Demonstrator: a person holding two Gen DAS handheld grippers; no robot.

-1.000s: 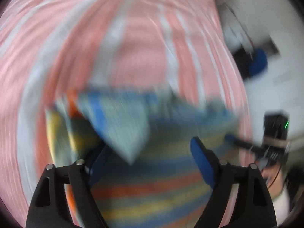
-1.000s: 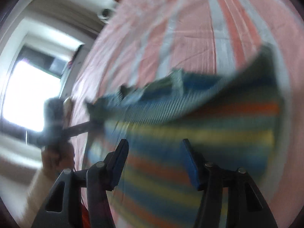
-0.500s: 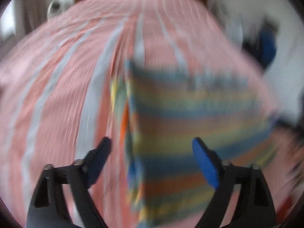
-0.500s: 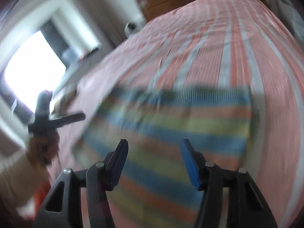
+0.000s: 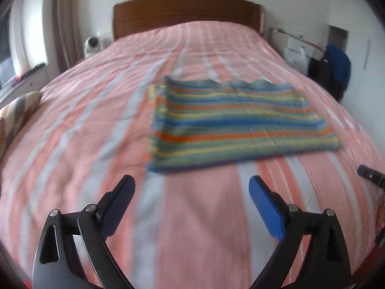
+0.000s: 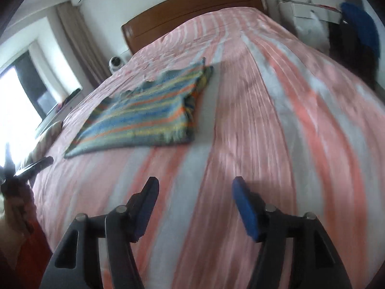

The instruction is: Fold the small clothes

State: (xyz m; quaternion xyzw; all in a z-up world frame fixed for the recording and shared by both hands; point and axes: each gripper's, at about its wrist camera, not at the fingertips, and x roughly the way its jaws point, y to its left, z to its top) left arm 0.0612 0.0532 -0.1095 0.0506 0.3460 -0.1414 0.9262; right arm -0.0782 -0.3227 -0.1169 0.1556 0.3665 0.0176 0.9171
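A striped garment (image 5: 235, 120) in blue, orange, yellow and green lies folded flat on the pink-and-white striped bed (image 5: 96, 110). In the right wrist view the same garment (image 6: 142, 118) sits up and to the left. My left gripper (image 5: 191, 187) hovers over bare bedding just short of the garment's near edge, its jaws opening wide with nothing between them. My right gripper (image 6: 195, 190) hangs over the bedspread (image 6: 276, 120) to the right of the garment, jaws opening, also empty. The left gripper's tip (image 6: 36, 166) and a hand show at the far left there.
A wooden headboard (image 5: 187, 12) closes the far end of the bed. A patterned pillow (image 5: 16, 113) lies at the bed's left edge. A white camera-like device (image 5: 91, 44) stands left of the headboard. Dark and blue items (image 5: 336, 69) hang by the right wall.
Both grippers let go of the garment and drew back toward the near end of the bed. The garment, held up a second ago, now lies flat and folded.
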